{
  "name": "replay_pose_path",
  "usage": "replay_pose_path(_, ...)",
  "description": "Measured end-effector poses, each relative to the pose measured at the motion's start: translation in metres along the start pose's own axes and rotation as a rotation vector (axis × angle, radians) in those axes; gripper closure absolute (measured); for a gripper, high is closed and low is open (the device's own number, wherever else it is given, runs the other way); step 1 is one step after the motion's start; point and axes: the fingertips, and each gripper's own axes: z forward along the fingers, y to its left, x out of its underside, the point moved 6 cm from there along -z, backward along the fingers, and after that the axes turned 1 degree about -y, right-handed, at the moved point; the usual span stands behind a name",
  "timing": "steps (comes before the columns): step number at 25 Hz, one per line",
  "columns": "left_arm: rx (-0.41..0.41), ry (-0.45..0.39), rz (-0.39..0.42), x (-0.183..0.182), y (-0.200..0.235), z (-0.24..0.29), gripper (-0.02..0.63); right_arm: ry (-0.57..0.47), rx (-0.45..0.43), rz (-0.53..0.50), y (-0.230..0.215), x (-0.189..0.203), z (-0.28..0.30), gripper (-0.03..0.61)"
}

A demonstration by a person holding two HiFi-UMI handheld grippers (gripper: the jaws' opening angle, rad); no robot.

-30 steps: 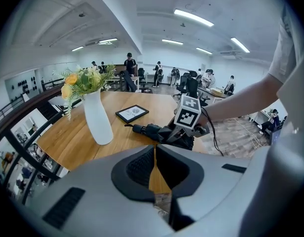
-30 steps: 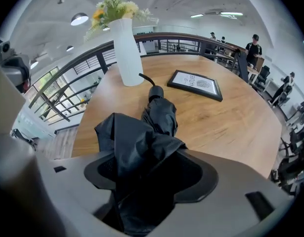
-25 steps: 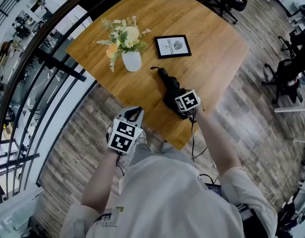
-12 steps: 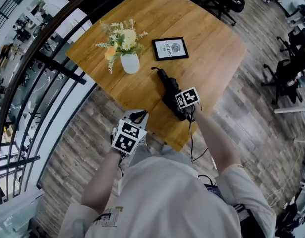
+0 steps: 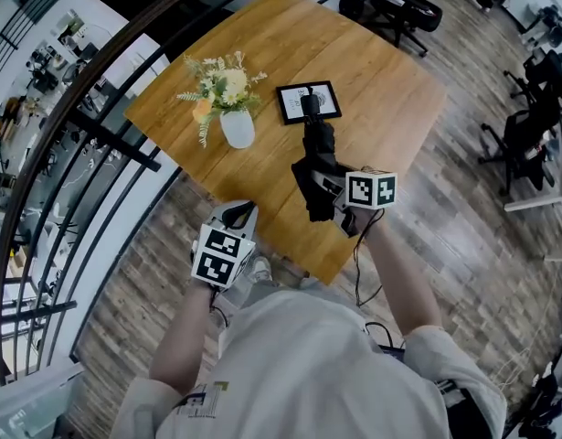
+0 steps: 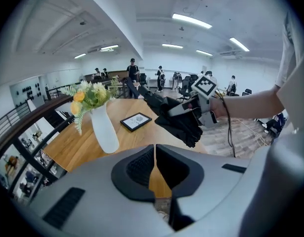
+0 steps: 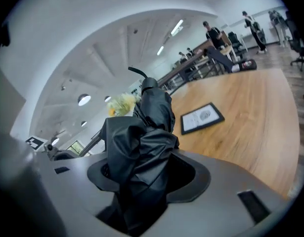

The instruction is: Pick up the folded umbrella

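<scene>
Folded umbrella (image 5: pixel 315 154): black, loosely bunched fabric in crumpled folds, thin cord loop at far tip.
Place: held clear above the table (image 5: pixel 390 90), far tip over the framed picture (image 5: pixel 288 105) in the head view.
Right gripper (image 5: pixel 328 193): clamped on the umbrella's near end, jaws just closing further on the fabric.
Left gripper (image 5: pixel 241 213): jaws together, nothing between, near the table's near edge.
Change: a second ago flat on the table; now lifted and angled upward.
</scene>
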Motion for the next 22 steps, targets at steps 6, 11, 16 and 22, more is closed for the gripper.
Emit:
replay_pose_path(6, -0.087, -0.151, 0.078, -0.058, 0.017, -0.036, 0.586, -0.311, 0.028, -0.296, 0.083, -0.089, -0.073, 0.325)
replay_pose_path(11, -0.15, -0.32, 0.146, -0.12, 0.029, -0.076, 0.586, -0.524, 0.007, -0.488, 0.155, -0.141, -0.138, 0.322)
replay_pose_path(16, -0.198, -0.437, 0.256, -0.167, 0.027, -0.117, 0.586, -0.688, -0.026, -0.595, 0.214, -0.165, -0.192, 0.319)
replay_pose_path(22, -0.247, -0.596, 0.27, -0.209, 0.01, -0.177, 0.586, -0.799, -0.069, -0.707, 0.259, -0.173, -0.238, 0.314)
